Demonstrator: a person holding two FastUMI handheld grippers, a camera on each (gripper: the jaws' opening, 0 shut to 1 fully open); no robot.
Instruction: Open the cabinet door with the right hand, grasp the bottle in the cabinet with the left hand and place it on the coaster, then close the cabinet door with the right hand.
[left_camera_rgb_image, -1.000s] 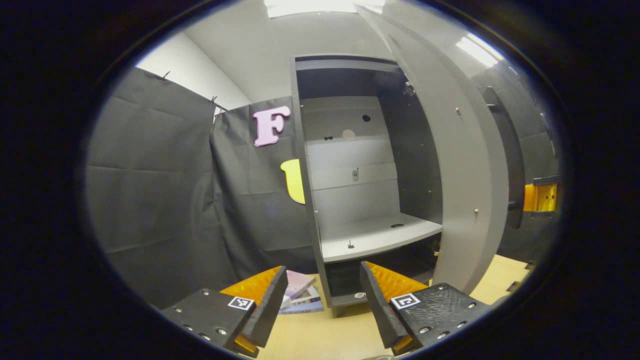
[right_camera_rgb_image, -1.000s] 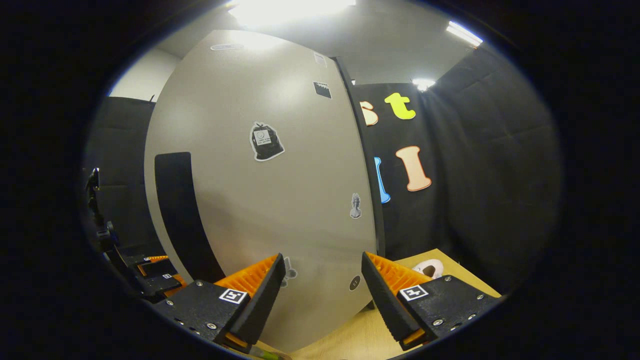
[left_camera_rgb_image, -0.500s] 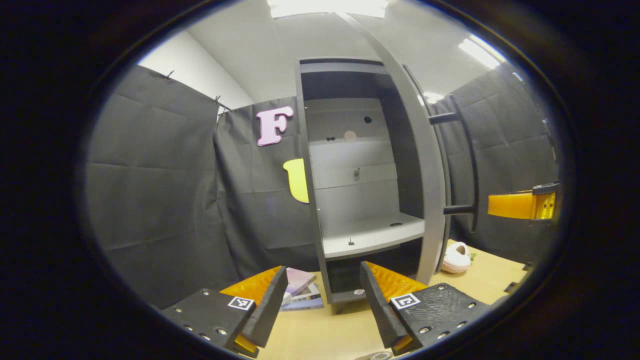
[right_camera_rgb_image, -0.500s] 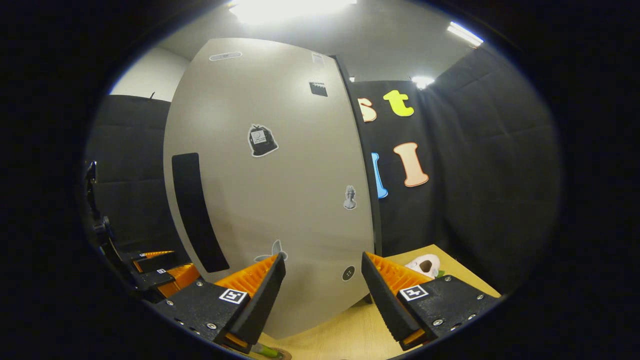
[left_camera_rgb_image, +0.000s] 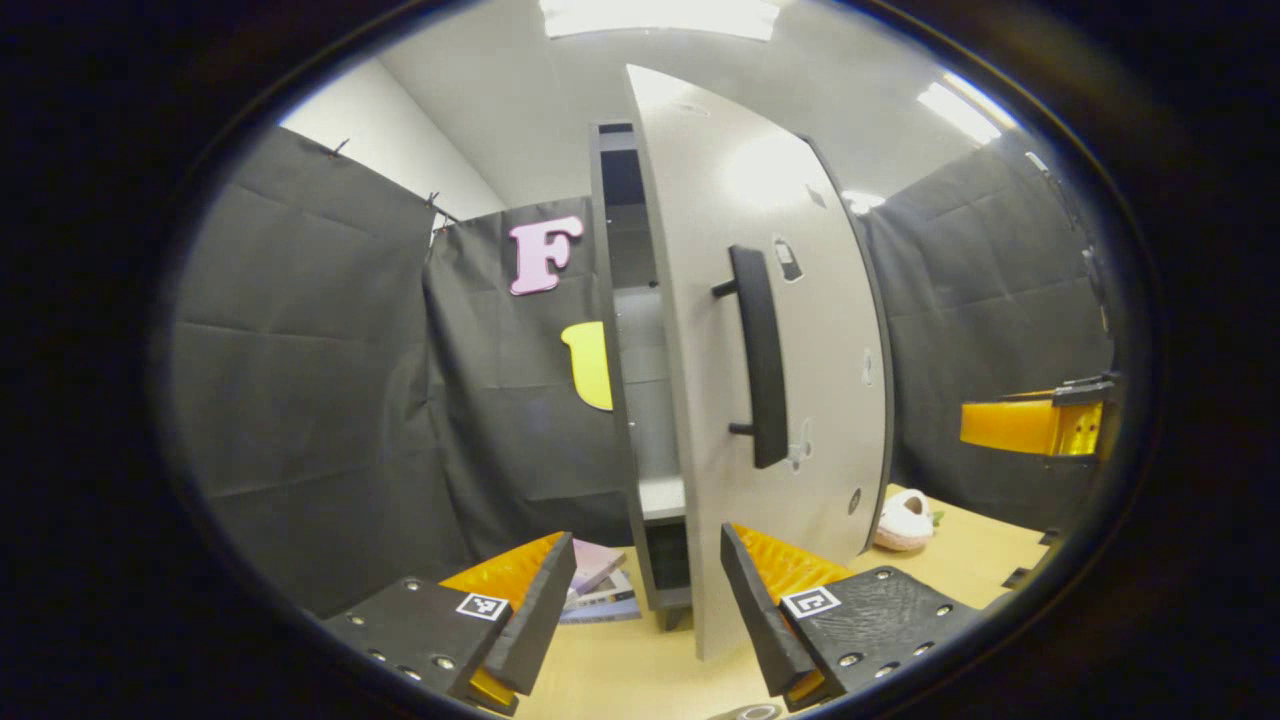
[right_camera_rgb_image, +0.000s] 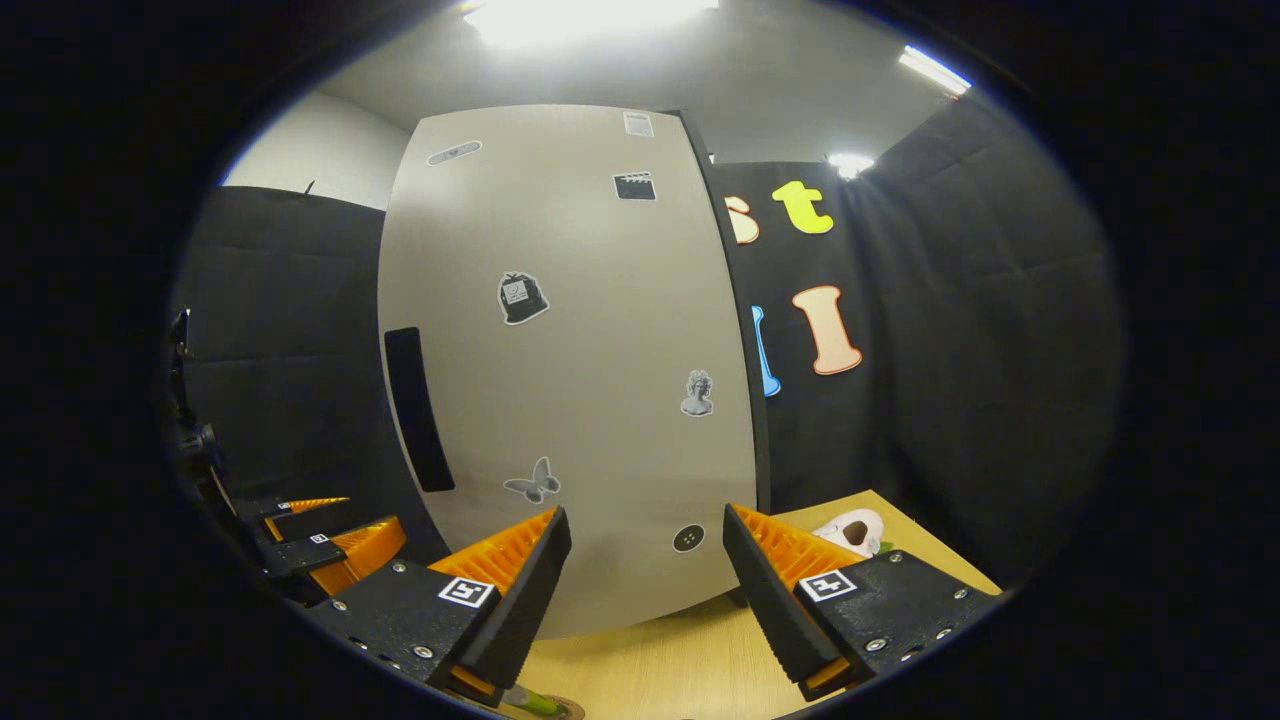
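Observation:
The grey cabinet door (left_camera_rgb_image: 780, 400) stands slightly ajar, its black bar handle (left_camera_rgb_image: 762, 360) facing me in the left gripper view. A narrow gap still shows the cabinet's inner shelf (left_camera_rgb_image: 660, 495). My left gripper (left_camera_rgb_image: 645, 610) is open and empty, low in front of the cabinet. In the right gripper view the door (right_camera_rgb_image: 580, 350) with its stickers and handle (right_camera_rgb_image: 415, 410) is straight ahead. My right gripper (right_camera_rgb_image: 645, 590) is open, empty and clear of the door. At that view's bottom edge a green tip on a brown round rim (right_camera_rgb_image: 535, 704) peeks out, mostly hidden by my finger.
Some books (left_camera_rgb_image: 600, 585) lie on the wooden table (left_camera_rgb_image: 640, 670) left of the cabinet. A white plush slipper (left_camera_rgb_image: 905, 520) lies to the right of the door. The right gripper's orange finger (left_camera_rgb_image: 1035, 425) shows far right, and the left gripper (right_camera_rgb_image: 320, 535) shows at lower left.
The cabinet door swung from wide open to almost shut, covering the shelf. The right gripper is now farther from the door. The left gripper hardly moved.

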